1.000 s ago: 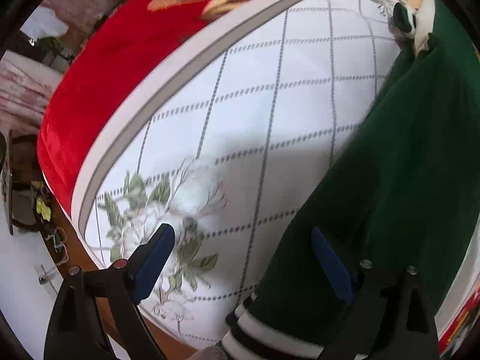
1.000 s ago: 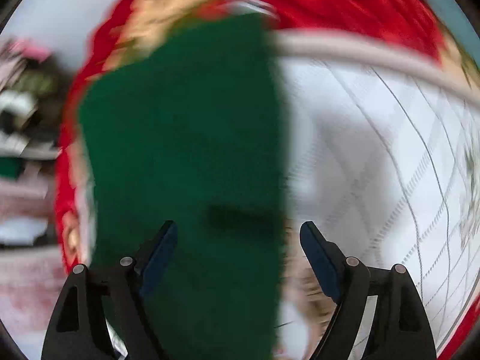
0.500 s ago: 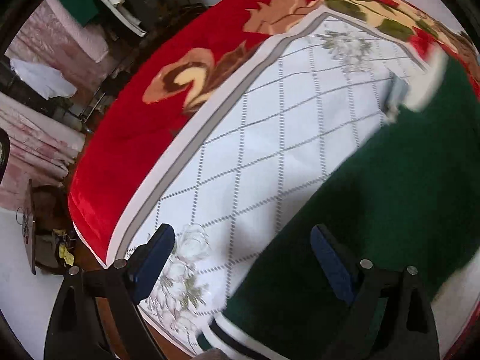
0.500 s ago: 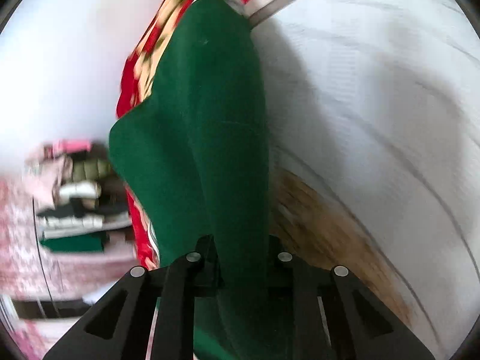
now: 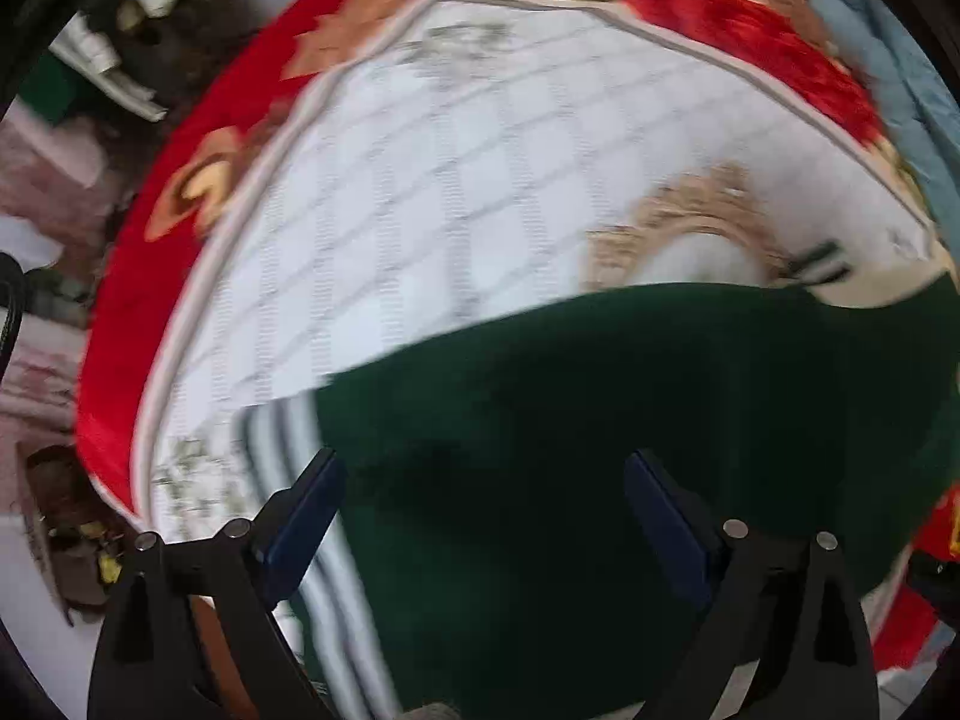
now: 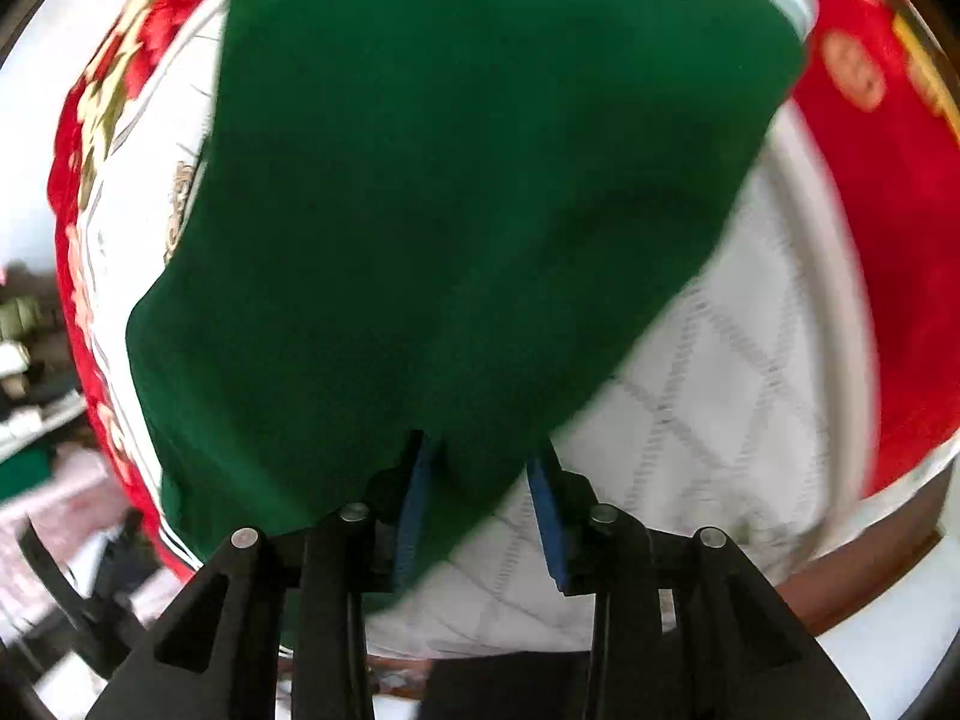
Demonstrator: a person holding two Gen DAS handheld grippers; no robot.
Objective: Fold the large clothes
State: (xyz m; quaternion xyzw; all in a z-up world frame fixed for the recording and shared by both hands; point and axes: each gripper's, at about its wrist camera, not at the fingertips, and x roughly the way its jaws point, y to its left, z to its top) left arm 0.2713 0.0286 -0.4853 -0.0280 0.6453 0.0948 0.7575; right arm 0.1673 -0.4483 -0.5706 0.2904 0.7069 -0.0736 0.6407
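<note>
A large dark green garment (image 5: 600, 420) with white stripes (image 5: 282, 426) at its hem lies on the bed's white quilted cover (image 5: 450, 180). My left gripper (image 5: 480, 516) is open, its blue pads spread wide over the garment near the striped edge. In the right wrist view the same green garment (image 6: 450, 180) fills the middle. My right gripper (image 6: 480, 498) has its jaws partly apart with a fold of the green cloth between the blue pads. Both views are blurred by motion.
A red floral blanket (image 5: 150, 252) borders the white cover (image 6: 720, 420); the same blanket shows at the right wrist view's right side (image 6: 900, 240). Stacked clothes (image 5: 108, 48) stand beyond the bed at upper left. The bed's wooden edge (image 6: 870, 576) is at lower right.
My right gripper shut on the green garment, swung it over the bed, and its jaws now stand wider apart. The left view shifted so the garment lies across its lower half.
</note>
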